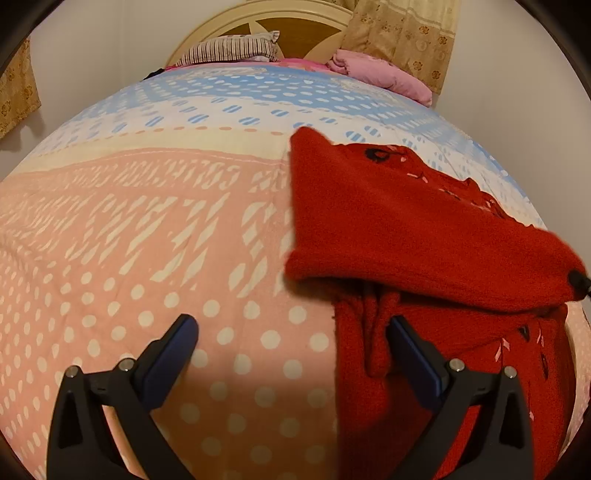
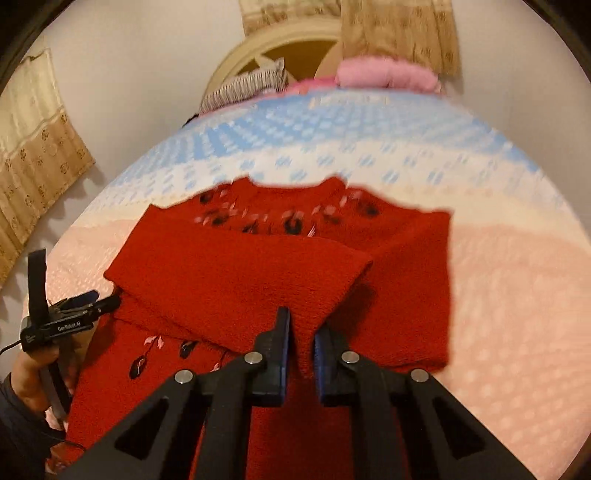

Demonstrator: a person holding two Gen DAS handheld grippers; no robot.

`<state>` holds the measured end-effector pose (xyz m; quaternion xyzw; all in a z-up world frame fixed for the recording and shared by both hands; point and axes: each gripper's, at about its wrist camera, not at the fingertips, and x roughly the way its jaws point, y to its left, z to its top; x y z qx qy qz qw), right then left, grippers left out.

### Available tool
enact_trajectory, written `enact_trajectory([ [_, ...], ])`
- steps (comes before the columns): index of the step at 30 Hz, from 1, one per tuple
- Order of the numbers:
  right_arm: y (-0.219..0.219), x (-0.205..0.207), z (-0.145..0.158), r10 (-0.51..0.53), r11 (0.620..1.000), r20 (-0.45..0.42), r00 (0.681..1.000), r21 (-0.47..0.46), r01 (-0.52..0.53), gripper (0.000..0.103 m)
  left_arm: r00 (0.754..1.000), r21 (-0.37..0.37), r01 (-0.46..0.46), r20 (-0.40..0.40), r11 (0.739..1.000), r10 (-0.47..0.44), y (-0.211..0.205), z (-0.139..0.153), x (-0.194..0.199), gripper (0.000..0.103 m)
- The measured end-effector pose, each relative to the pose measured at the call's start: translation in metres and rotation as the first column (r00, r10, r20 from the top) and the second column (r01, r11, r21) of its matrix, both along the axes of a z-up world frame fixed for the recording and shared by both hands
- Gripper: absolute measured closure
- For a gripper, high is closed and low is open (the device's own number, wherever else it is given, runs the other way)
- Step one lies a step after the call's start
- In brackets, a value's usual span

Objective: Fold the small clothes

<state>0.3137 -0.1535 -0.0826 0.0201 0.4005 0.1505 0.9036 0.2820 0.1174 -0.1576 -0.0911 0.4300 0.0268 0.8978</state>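
A red knitted sweater (image 2: 236, 284) with black and pink flower stitching lies flat on the bed. One sleeve (image 2: 258, 273) is folded across its body. My right gripper (image 2: 302, 343) is shut on a pinch of the sleeve's red fabric, which shows between the two pads. In the left wrist view the sweater (image 1: 391, 221) fills the right side. There my left gripper (image 1: 293, 330) stands wide open just above the bedspread, one finger over the sweater's left edge and nothing between the pads. Seen from the right wrist, the left gripper (image 2: 101, 300) sits at the sweater's left edge, held by a hand (image 2: 29, 373).
The bedspread (image 1: 147, 240) is pink with white dots up close and blue and white farther off. A striped pillow (image 1: 232, 50) and a folded pink blanket (image 1: 380, 72) lie at the headboard (image 1: 295, 22). Curtains (image 2: 33, 158) hang along the wall.
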Motion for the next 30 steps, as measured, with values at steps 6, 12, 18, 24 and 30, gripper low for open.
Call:
enact_trajectory([
  [6,-0.019,0.01,-0.005,-0.036,0.999,-0.02,0.999,0.014,0.036,0.092,0.998,0.096,0.055,0.003,0.994,-0.055,-0.02,0.004,0.006,0.0],
  [12,-0.01,0.002,0.01,0.01,0.999,0.038,0.999,0.047,-0.012,0.092,0.998,-0.029,-0.059,-0.014,0.998,0.059,0.009,-0.002,0.032,0.0],
  [18,-0.027,0.009,-0.01,-0.048,0.997,0.006,0.999,-0.053,0.048,0.092,0.995,-0.093,-0.1,0.017,0.991,0.102,0.022,-0.005,0.02,0.0],
  [24,-0.052,0.009,-0.035,-0.114,0.993,-0.063,0.992,-0.035,0.112,0.058,0.996,-0.062,-0.093,0.011,0.994,0.094,0.017,-0.004,0.019,0.0],
  [30,-0.042,-0.004,0.002,-0.078,0.996,0.032,0.996,0.045,0.076,0.041,0.992,-0.068,-0.119,0.03,0.991,0.122,0.019,-0.001,0.009,0.0],
])
